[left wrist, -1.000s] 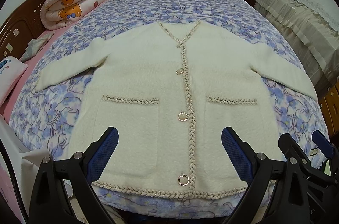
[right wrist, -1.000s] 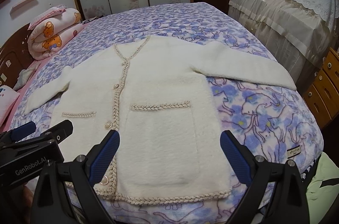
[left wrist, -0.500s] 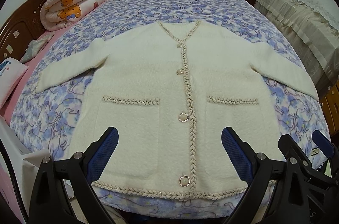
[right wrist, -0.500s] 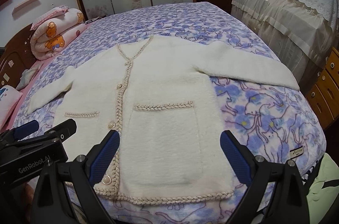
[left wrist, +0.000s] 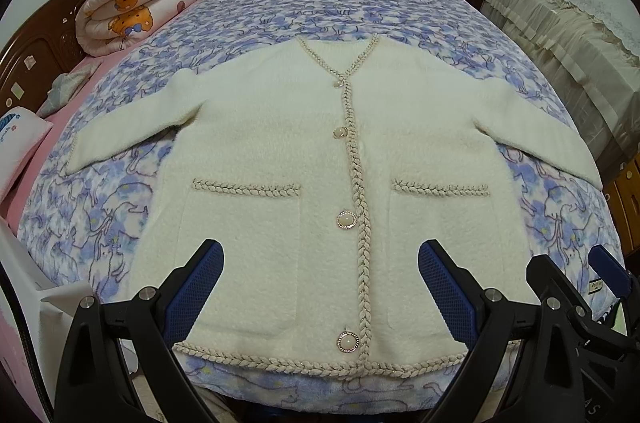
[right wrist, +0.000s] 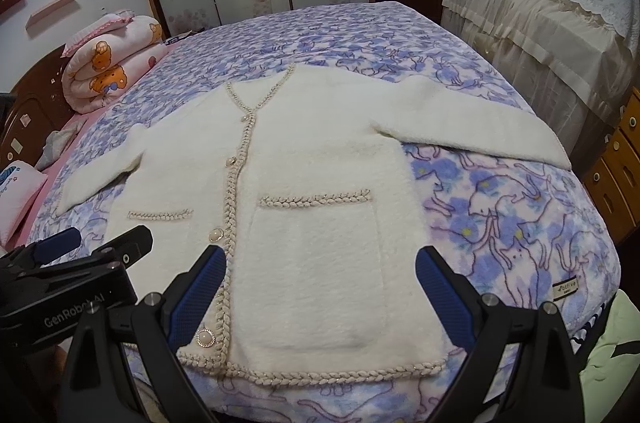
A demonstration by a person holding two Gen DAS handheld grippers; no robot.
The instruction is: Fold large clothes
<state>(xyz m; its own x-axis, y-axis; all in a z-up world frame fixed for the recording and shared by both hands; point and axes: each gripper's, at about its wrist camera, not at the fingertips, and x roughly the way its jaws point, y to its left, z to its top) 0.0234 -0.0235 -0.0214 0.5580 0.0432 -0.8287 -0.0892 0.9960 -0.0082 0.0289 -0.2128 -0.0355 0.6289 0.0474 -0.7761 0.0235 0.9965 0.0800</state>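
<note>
— Where's the cardigan [left wrist: 280, 151]?
— Flat on the bed [left wrist: 320, 7], buttoned front up, collar far, hem nearest.
— Claws?
— Left claw [left wrist: 320, 287] and right claw [right wrist: 320, 287] both spread, empty, above the hem.

The cardigan [left wrist: 280, 151] has its lower corners covered by the left gripper [left wrist: 320, 287] and its wide-apart fingers in the left wrist view. In the right wrist view the same gripper [right wrist: 76, 263] (cut off by the frame's left edge) hides the hem's left corner. The small label [right wrist: 565, 290] on the bedspread [right wrist: 500, 223] is too tiny to read.
</note>
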